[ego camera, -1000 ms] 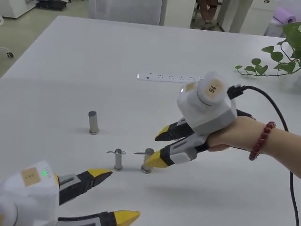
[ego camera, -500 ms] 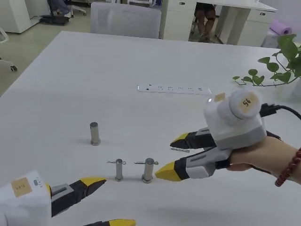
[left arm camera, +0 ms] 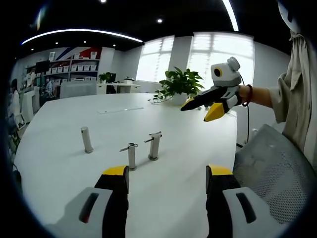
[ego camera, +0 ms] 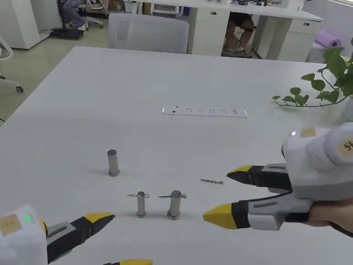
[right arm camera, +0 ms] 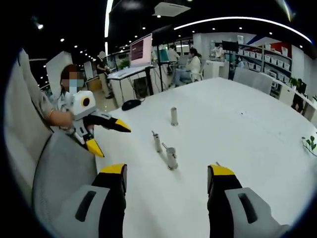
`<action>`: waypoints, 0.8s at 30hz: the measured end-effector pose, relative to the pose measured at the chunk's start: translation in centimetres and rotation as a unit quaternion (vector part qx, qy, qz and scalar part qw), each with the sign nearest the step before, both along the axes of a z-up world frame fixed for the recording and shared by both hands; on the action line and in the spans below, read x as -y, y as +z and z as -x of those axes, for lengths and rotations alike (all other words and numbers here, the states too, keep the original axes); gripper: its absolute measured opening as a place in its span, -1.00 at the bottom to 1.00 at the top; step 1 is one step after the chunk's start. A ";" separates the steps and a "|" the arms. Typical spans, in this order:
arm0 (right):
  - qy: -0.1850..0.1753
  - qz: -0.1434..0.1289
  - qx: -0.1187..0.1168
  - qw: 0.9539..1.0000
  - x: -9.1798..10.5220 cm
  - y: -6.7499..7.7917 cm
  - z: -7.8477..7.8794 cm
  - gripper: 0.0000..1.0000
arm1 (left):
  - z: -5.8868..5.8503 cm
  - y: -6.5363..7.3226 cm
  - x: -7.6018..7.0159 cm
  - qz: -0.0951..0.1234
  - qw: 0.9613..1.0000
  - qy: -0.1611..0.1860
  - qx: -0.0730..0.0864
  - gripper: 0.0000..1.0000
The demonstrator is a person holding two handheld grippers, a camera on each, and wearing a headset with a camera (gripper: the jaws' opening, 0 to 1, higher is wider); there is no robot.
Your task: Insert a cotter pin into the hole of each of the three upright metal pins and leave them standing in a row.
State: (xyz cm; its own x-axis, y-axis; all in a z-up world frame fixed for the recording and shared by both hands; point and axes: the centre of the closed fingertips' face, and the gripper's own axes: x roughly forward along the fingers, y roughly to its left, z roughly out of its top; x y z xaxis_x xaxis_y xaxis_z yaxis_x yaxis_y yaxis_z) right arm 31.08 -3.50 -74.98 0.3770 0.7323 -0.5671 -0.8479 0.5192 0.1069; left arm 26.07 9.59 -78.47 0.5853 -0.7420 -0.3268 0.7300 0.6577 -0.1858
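Observation:
Three upright metal pins stand on the white table. The far-left pin (ego camera: pixel 113 163) has no cotter pin in it. The middle pin (ego camera: pixel 141 203) and the right pin (ego camera: pixel 175 205) each carry a cotter pin through the top. A loose cotter pin (ego camera: pixel 212 181) lies flat to the right of them. My right gripper (ego camera: pixel 223 194) is open and holds nothing, a little to the right of the right pin. My left gripper (ego camera: pixel 118 241) is open and holds nothing, near the front edge below the pins. The left gripper view has the three pins (left arm camera: pixel 131 155) ahead of its jaws.
A white power strip (ego camera: pixel 204 111) lies further back on the table (ego camera: pixel 165 77). A leafy plant (ego camera: pixel 325 83) hangs over the right edge. A grey chair (ego camera: pixel 148 33) stands behind the far edge. A person's sleeve (left arm camera: pixel 297 94) is on the right.
My right gripper has drawn back to the right, away from the right pin, and the loose cotter pin now lies uncovered. The left gripper has sunk lower in the picture. The camera has tilted up.

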 end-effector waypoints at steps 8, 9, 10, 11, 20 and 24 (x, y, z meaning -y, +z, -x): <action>-0.015 -0.011 0.000 1.000 1.0 -0.6 1.1 0.41 | 0.2 0.4 -0.6 -0.002 1.000 0.015 0.001 0.27; -0.017 -0.014 0.000 1.000 1.0 -0.5 1.2 0.42 | 0.2 0.5 -0.6 -0.003 1.000 0.017 0.000 0.27; -0.017 -0.016 -0.001 1.000 1.0 -0.5 1.4 0.44 | 0.2 0.6 -0.8 -0.003 1.000 0.020 -0.002 0.27; -0.017 -0.017 -0.001 1.000 1.0 -0.5 1.5 0.46 | 0.1 0.8 -0.9 0.000 1.000 0.024 -0.003 0.26; -0.025 -0.023 0.001 0.999 1.2 -0.7 2.4 0.60 | -1.2 1.6 -2.6 0.003 0.999 0.049 0.003 0.26; -0.028 -0.025 0.004 0.999 1.4 -0.9 2.6 0.64 | -1.9 1.9 -3.3 0.001 0.998 0.059 0.006 0.26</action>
State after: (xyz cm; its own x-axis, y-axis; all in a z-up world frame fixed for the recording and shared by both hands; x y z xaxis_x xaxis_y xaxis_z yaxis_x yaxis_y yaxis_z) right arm 28.48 -4.92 -75.87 0.4222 0.7374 -0.5273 -0.8184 0.5602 0.1282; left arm 28.00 12.90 -76.61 0.6716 -0.6689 -0.3187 0.6502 0.7383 -0.1793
